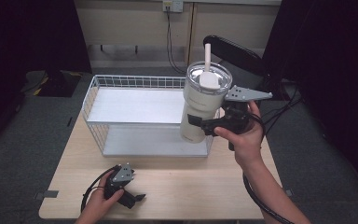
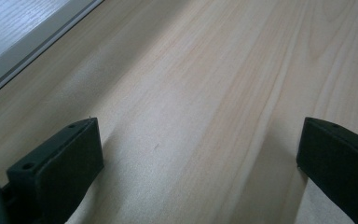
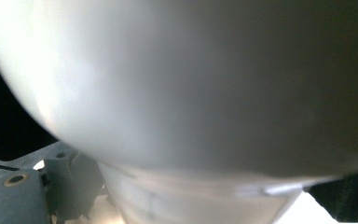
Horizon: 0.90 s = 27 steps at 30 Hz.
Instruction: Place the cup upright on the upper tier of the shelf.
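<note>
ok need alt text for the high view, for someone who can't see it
The right gripper holds a cream tumbler with a clear lid and a straw, lifted at the right end of a white wire rack on a light wooden table. The left gripper rests open on the table's near edge, holding nothing.

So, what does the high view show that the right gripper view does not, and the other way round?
High view: the white wire basket, the wooden table, the tumbler's lid and straw, and the left hand-held gripper resting open. Right gripper view: a close look at the jaws pressing the tumbler's narrow base. Both: the cream tumbler held by the right hand-held gripper.
</note>
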Each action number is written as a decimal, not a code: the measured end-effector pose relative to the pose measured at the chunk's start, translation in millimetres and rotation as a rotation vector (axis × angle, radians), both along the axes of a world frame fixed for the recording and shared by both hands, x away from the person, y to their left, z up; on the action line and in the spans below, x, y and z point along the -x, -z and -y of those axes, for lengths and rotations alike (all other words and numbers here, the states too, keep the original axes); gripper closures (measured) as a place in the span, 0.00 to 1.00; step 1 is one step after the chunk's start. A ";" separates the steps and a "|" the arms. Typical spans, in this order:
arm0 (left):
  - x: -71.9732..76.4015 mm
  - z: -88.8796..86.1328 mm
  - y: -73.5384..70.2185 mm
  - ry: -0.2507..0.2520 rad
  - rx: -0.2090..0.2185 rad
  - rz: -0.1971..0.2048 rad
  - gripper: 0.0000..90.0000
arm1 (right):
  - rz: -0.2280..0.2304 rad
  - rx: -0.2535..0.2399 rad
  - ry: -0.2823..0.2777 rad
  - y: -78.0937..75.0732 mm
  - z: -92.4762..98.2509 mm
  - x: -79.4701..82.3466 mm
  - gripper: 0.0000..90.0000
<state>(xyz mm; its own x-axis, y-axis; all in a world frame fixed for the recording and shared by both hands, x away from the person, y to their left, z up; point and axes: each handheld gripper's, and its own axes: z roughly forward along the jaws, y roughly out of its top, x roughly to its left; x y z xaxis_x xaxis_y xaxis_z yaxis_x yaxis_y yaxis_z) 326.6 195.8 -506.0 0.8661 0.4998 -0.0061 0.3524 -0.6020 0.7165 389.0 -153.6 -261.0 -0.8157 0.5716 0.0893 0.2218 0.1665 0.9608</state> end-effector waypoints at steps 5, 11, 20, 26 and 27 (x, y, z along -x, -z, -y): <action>0.0 -0.1 -0.3 0.001 -0.002 -0.003 0.00 | 0.003 0.001 0.000 -3.8 -9.0 -6.2 0.12; 0.0 -0.1 -0.2 0.001 -0.002 -0.002 0.00 | 0.005 0.028 0.022 -6.4 -14.8 -14.4 0.12; 0.0 -0.1 -0.2 0.001 -0.001 -0.002 0.00 | 0.004 0.028 0.047 -9.6 -16.8 -24.9 0.12; 0.0 -0.2 -0.2 0.002 -0.002 -0.002 0.00 | 0.000 0.020 0.052 -10.1 -19.3 -32.2 0.12; 0.0 -0.1 -0.2 0.001 -0.001 -0.002 0.00 | 0.004 0.027 0.055 -10.1 -20.0 -33.3 0.12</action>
<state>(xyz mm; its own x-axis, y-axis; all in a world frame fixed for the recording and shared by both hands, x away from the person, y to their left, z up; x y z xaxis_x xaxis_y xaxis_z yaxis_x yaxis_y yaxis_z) 326.6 195.9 -505.8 0.8667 0.4987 -0.0073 0.3531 -0.6032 0.7151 422.3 -133.6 -250.9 -0.7830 0.6180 0.0702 0.2279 0.1802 0.9569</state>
